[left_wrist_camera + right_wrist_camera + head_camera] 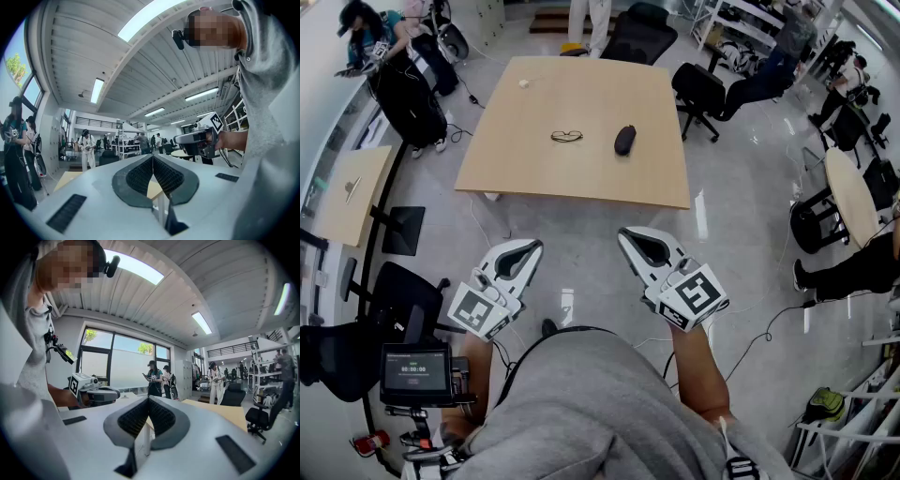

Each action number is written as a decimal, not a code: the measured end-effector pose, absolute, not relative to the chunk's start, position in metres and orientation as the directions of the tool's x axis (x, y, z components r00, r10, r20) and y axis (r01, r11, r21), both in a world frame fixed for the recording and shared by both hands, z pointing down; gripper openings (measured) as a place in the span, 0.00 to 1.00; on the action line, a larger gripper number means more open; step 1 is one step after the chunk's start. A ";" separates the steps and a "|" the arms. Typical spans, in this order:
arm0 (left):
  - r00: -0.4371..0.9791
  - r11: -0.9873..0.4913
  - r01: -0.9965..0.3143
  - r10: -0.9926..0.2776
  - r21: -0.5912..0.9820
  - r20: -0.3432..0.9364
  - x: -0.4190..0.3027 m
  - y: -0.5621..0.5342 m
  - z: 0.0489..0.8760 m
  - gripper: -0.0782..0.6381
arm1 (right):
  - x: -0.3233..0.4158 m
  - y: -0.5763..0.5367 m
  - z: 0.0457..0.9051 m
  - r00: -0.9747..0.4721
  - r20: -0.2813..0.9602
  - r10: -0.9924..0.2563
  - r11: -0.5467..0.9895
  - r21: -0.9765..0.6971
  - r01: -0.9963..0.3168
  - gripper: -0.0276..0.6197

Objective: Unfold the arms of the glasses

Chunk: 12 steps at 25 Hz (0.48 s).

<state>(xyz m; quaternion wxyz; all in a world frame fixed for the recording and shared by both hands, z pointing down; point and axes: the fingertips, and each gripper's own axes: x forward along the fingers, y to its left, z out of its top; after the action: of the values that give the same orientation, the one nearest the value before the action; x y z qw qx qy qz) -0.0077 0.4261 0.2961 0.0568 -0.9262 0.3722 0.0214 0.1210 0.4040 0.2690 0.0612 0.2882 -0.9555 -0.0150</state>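
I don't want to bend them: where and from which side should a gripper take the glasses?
Likely one end of the glasses, from above, the end away from the black pouch. They lie flat on the table, both ends free. Their arms are too small to see.

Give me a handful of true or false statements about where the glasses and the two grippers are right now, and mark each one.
1. The glasses lie on the wooden table. True.
2. The right gripper holds the glasses. False: its jaws are together on nothing, and it is short of the table's near edge.
3. In the head view, a dark case lies to the right of the glasses. True.
4. The left gripper has its jaws wide apart. False: they are together, with nothing between them.
5. The glasses sit inside the case. False: they lie beside it on the tabletop, apart from it.
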 end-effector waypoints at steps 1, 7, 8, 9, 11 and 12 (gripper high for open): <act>0.719 -0.714 -0.695 -0.689 -0.086 -0.084 -0.009 0.428 0.297 0.12 | 0.121 0.406 0.270 -0.826 0.110 -0.552 0.834 0.062 -0.549 0.05; 0.713 -0.709 -0.701 -0.697 -0.074 -0.079 -0.011 0.436 0.302 0.12 | 0.124 0.411 0.271 -0.818 0.118 -0.563 0.826 0.052 -0.561 0.05; 0.714 -0.711 -0.700 -0.695 -0.074 -0.078 -0.010 0.436 0.302 0.12 | 0.125 0.411 0.271 -0.816 0.120 -0.566 0.824 0.052 -0.564 0.05; 0.716 -0.712 -0.698 -0.694 -0.075 -0.078 -0.009 0.435 0.302 0.12 | 0.127 0.411 0.271 -0.814 0.121 -0.568 0.823 0.052 -0.566 0.05; 0.720 -0.716 -0.694 -0.690 -0.076 -0.078 -0.008 0.436 0.301 0.12 | 0.129 0.412 0.271 -0.813 0.117 -0.570 0.821 0.045 -0.569 0.05; 0.721 -0.717 -0.693 -0.689 -0.077 -0.078 -0.006 0.436 0.301 0.12 | 0.131 0.413 0.271 -0.816 0.110 -0.568 0.823 0.036 -0.567 0.05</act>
<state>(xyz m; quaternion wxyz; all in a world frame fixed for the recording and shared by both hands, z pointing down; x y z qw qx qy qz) -0.0062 0.4361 0.3013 0.0502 -0.9263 0.3729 0.0219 0.1307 0.4129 0.2712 0.0578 0.2978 -0.9529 -0.0010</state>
